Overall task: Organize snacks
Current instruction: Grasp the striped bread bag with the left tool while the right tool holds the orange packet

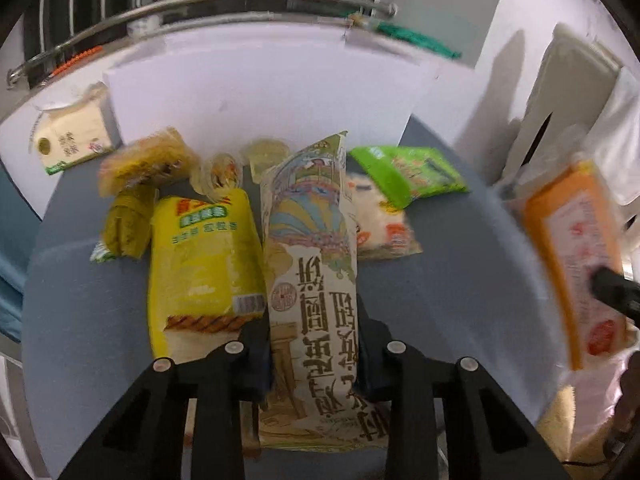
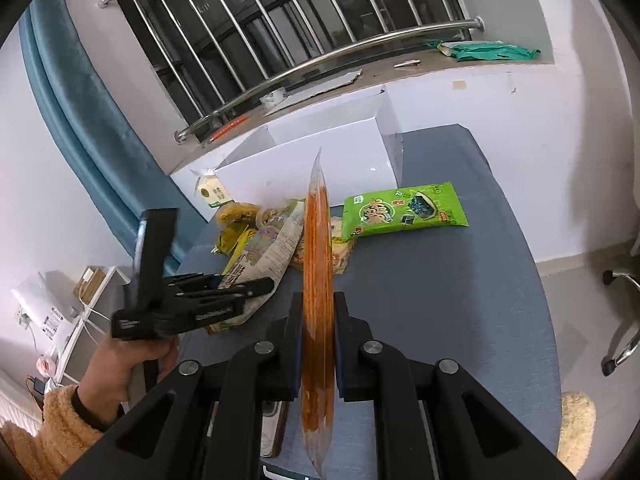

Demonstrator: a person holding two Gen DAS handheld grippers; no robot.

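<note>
Right gripper (image 2: pixel 317 344) clamps a flat orange clear-plastic snack packet (image 2: pixel 318 280) edge-on above the grey-blue table (image 2: pixel 460 300). Beyond the packet: green seaweed pouch (image 2: pixel 406 211), white open cardboard box (image 2: pixel 320 156). Left of it, the left gripper (image 2: pixel 240 292) pinches a beige illustrated snack bag (image 2: pixel 268 256).

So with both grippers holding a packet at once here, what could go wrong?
1. The right gripper pinches the orange packet on edge, with much of its length unsupported above and below the fingers; it may swing or slip.
2. The left gripper grips the long beige packet, which touches the yellow bag; lifting may drag that bag.
3. The two grippers are close together, so the held packets could collide.
</note>
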